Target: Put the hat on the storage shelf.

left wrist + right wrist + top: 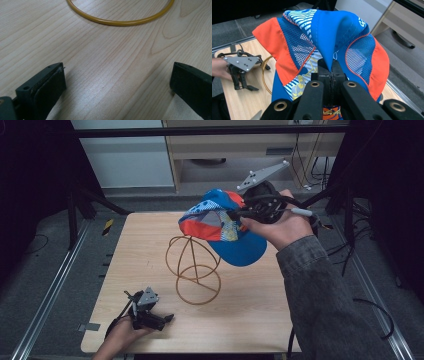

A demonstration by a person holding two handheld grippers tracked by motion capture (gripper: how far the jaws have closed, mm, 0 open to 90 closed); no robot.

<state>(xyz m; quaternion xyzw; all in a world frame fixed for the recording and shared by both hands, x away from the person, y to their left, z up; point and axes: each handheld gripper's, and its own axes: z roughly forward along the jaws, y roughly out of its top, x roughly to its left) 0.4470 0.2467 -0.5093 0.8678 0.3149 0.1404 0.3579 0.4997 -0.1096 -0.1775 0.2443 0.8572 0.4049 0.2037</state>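
The right gripper point(331, 71) is clamped tight on a fold of the cap point(220, 222), held above the wire stand point(195, 270). Soft, light cloth will sag and bunch; the stiffer brim looks a surer hold. The left gripper point(152, 316) rests wide open, empty, on the worktop point(250, 310)

Light wooden table point(250, 305); pale cabinet point(225, 150) behind; grey floor point(30, 270).

High view above table point(250, 320), gripper views close (sharing wire stand point(195, 270), cap point(225, 227))
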